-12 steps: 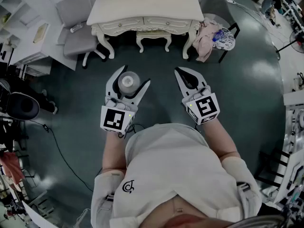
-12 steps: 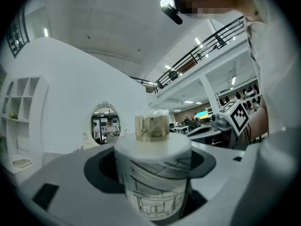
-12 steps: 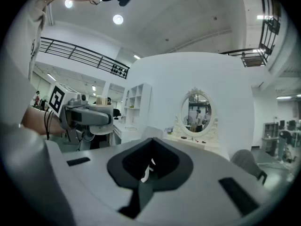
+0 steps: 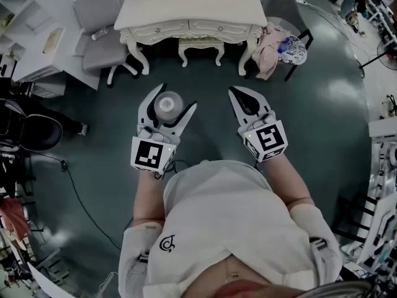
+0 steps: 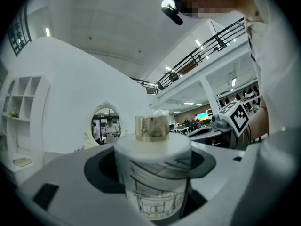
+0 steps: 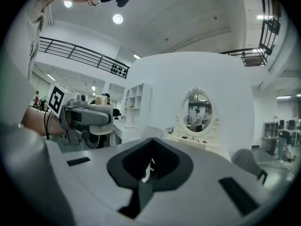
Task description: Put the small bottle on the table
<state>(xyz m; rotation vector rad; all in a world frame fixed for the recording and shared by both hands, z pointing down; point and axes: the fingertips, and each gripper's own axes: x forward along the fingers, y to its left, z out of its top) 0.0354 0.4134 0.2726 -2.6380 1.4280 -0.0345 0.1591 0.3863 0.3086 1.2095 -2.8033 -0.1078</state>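
The small bottle point(image 4: 167, 106), white with line drawings and a gold cap point(image 5: 151, 127), stands upright between the jaws of my left gripper point(image 4: 178, 97), which is shut on its body point(image 5: 153, 182). I hold it in the air above the dark green floor, some way short of the white dressing table point(image 4: 189, 11). To its right, at about the same height, my right gripper point(image 4: 234, 93) is shut with nothing in it point(image 6: 149, 166). In the right gripper view the left gripper point(image 6: 87, 119) with the bottle point(image 6: 101, 100) shows at the left.
A cream stool point(image 4: 200, 48) is tucked under the table. A grey chair point(image 4: 99, 30) stands at its left and a chair draped with clothes point(image 4: 279, 42) at its right. An oval mirror point(image 6: 197, 112) rises behind the table. White shelves point(image 4: 37, 54) line the left, and a cable point(image 4: 74, 191) crosses the floor.
Both grippers and the bottle hold their places. A dark shape at the left edge of the head view has shifted a little.
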